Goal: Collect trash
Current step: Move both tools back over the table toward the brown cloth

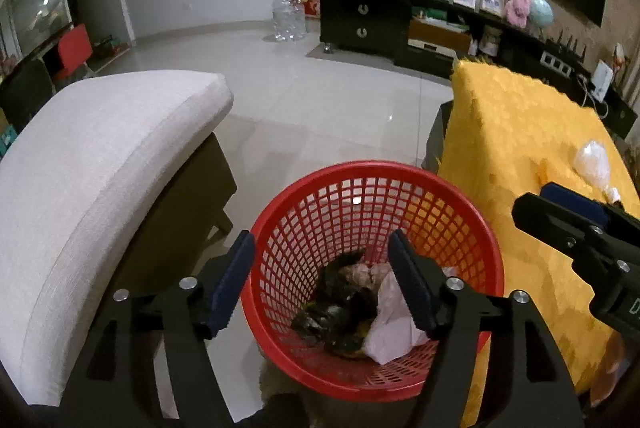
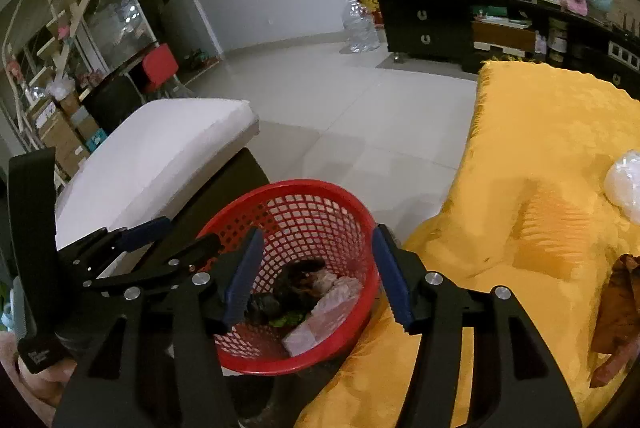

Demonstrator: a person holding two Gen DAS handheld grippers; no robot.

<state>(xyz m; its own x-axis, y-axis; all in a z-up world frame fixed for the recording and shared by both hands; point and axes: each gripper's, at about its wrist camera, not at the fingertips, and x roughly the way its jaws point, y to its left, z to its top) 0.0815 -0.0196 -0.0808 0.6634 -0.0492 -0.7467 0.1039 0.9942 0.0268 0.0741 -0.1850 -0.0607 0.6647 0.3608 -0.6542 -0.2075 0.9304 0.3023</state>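
A red mesh trash basket [image 1: 472, 224] stands on the floor between a stool and a yellow-covered table; it also shows in the right wrist view [image 2: 352, 203]. Dark scraps [image 1: 340, 304] and a white wrapper [image 1: 390, 332] lie inside it. My left gripper [image 1: 322, 284] is open and empty just above the basket. My right gripper [image 2: 318, 276] is open and empty above the basket too, and shows at the right edge of the left wrist view [image 1: 560, 211]. A crumpled clear plastic bag [image 1: 594, 161] lies on the yellow cloth [image 2: 624, 179]. A brown wrapper [image 2: 618, 312] lies at the cloth's right edge.
A white cushioned stool [image 1: 104, 147] stands left of the basket. The yellow-covered table [image 1: 516, 131] is on the right. A tiled floor [image 1: 320, 87] stretches ahead to a black TV cabinet [image 1: 368, 23] and a large clear water bottle [image 1: 288, 15].
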